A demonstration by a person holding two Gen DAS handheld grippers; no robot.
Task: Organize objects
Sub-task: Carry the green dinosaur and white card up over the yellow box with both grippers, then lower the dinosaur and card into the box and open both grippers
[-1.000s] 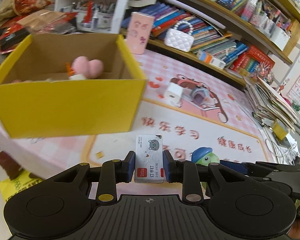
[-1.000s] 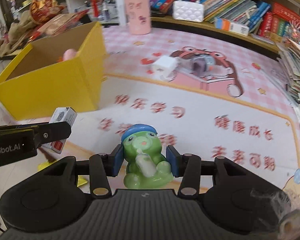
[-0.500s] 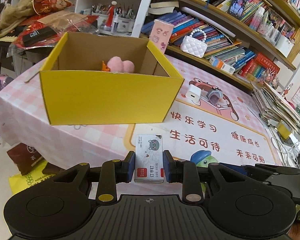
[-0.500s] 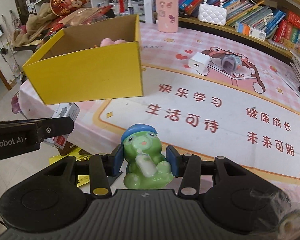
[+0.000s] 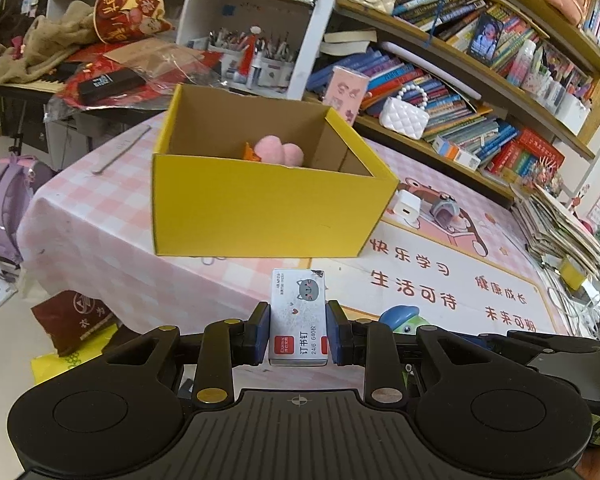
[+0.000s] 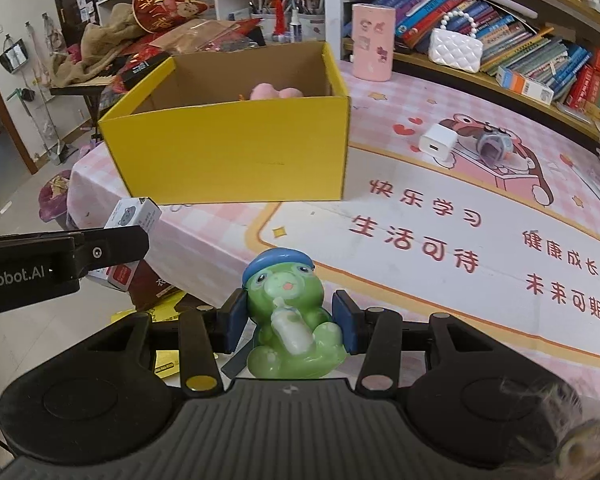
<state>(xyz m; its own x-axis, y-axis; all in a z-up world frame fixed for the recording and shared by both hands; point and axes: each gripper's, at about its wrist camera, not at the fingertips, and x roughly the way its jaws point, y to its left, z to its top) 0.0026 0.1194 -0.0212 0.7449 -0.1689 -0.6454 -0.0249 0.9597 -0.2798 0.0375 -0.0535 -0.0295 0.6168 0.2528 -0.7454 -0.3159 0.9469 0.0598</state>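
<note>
The left gripper (image 5: pixel 298 332) is clamping a small white staple box (image 5: pixel 297 316), and the right gripper (image 6: pixel 291 322) is clamping a green toy figure (image 6: pixel 289 320). Both are hanging just off the table (image 6: pixel 420 280) edge, near the yellow box (image 6: pixel 235 152) holding a pink plush (image 5: pixel 279 150).

The left gripper (image 5: pixel 298 334) clamped a small white staple box with a grey cat face (image 5: pixel 297 316) upright between its blue pads (image 5: pixel 262 332). Beyond it, an open yellow cardboard box (image 5: pixel 259 208) stood on the pink checked tablecloth (image 5: pixel 99 220), holding a pink plush toy (image 5: pixel 279 151). To the right lay a white charger cube (image 5: pixel 407 208). A green toy's blue cap (image 5: pixel 400 316) showed just right of the gripper.
</note>
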